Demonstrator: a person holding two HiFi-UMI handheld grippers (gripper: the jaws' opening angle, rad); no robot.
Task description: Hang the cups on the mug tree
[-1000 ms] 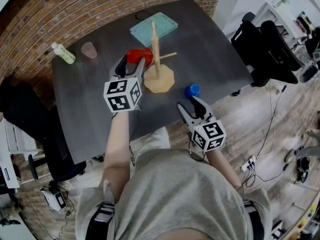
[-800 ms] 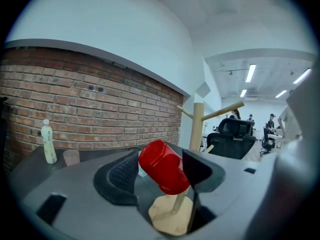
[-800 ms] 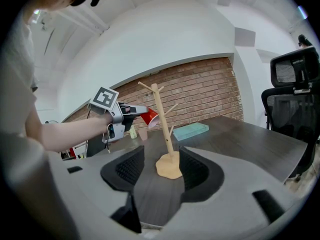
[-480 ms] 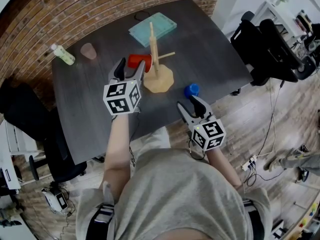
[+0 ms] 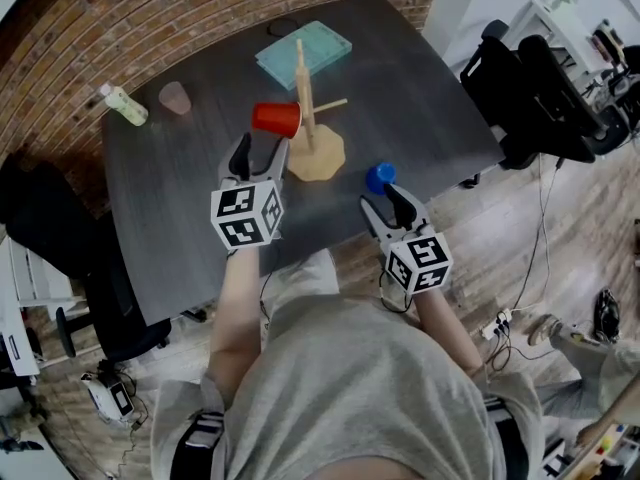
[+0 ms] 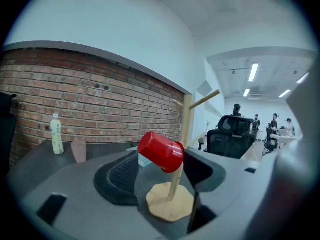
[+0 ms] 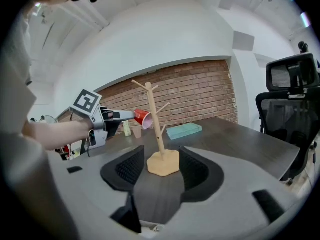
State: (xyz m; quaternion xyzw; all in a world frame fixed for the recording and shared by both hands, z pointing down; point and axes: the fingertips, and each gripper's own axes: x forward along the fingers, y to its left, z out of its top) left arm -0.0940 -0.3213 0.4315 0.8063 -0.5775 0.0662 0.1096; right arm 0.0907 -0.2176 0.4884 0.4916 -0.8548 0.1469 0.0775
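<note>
- Tabletop (image 5: 180,198): dark, with the mug tree (image 5: 318,156) near its middle.
- Mug tree: trunk upright on a flat base, pegs slanting upward.
- Left gripper (image 5: 262,144): fingers have just been opening and now stand wide, pressing on nothing.
- Right gripper (image 5: 382,200): fingers apart, empty.
- Red cup (image 5: 276,119): hangs on a peg just beyond the left fingers, long axis tilted near level, mouth toward the trunk.
- Blue cup (image 5: 379,177): beside the right fingers.

A red brick wall (image 5: 100,28) runs behind the dark grey table (image 5: 420,88); a white wall (image 6: 100,24) rises above the brick; black office chairs (image 5: 530,108) stand on wood-plank floor (image 5: 560,258); ceiling strip lights (image 6: 253,72) glow beyond.
</note>
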